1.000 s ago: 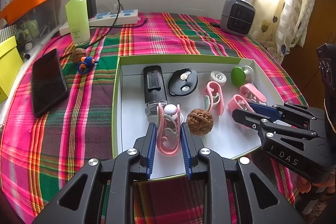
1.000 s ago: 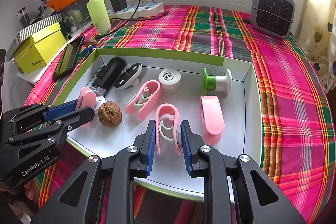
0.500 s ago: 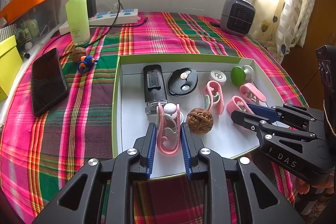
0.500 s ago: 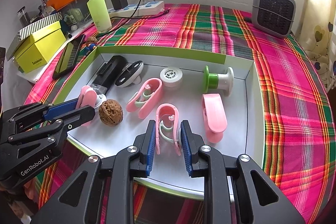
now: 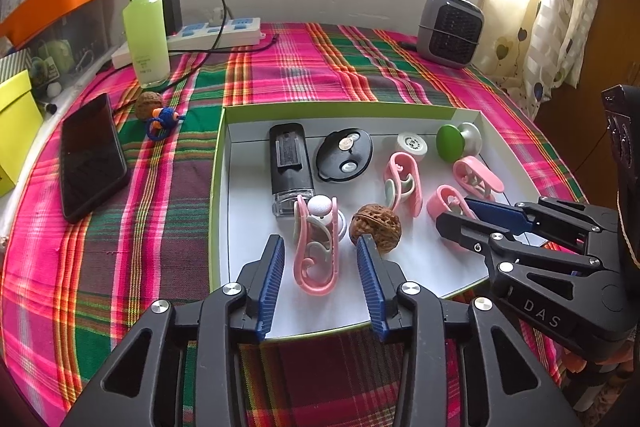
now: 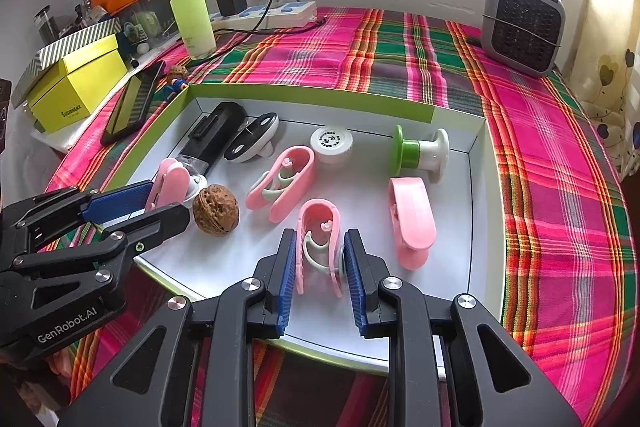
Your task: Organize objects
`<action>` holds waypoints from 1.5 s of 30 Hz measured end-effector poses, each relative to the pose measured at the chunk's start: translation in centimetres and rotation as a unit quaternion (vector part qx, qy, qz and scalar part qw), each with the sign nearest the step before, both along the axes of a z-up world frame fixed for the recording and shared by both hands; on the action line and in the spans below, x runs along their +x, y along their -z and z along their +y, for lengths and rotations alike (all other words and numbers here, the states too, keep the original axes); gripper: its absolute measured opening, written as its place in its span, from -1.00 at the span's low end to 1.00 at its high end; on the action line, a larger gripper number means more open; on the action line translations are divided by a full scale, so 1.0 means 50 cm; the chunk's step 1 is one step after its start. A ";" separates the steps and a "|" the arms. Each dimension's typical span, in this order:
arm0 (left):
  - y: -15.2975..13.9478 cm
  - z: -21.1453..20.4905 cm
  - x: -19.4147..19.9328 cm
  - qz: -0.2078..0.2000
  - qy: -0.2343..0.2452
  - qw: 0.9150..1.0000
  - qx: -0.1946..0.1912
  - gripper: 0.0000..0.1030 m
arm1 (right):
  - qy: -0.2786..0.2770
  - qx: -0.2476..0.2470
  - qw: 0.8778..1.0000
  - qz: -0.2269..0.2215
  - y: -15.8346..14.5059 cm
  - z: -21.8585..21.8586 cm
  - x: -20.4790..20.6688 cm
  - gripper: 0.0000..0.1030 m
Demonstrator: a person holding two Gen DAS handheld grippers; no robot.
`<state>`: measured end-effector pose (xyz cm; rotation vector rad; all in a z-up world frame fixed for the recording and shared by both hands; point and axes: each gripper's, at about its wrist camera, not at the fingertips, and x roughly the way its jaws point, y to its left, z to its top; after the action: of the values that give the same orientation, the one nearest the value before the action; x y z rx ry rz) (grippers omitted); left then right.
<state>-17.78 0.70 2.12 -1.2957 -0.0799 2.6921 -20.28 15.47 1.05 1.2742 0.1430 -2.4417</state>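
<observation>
1. Left wrist view: the left gripper stands with its jaws apart; they have just been opening. A pink clip lies between the blue pads, touching neither.
2. The clip rests on the floor of the green-edged tray, its far end against a white ball-headed piece.
3. A walnut sits just beside the right-hand pad, crowding that side.
4. Behind the clip lie a black rectangular device and a black oval case.
5. The right gripper enters from the right edge of this view; its tips cover part of a second pink clip.
6. Only this view shows a second walnut and a blue-orange toy on the plaid cloth outside the tray, beside a phone.
7. Right wrist view: the right gripper is clamped on the second pink clip, both pads pressing its sides, low over the tray floor.
8. A flat pink clip lies just to its right; another clip lies ahead, to the left.
9. This view shows the green-and-white spool side-on and a yellow box, largely cut off in the other.
10. The left gripper appears at the left, partly hiding its clip.
</observation>
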 end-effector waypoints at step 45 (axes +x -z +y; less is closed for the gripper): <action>-0.074 0.005 0.115 0.068 -0.041 0.996 -0.045 -0.18 | 0.025 0.004 0.997 0.079 -0.066 0.013 0.122 -0.36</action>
<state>-12.01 0.94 5.79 -1.1520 0.0034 2.8756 -14.18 16.13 4.36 1.0988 0.1655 -2.5855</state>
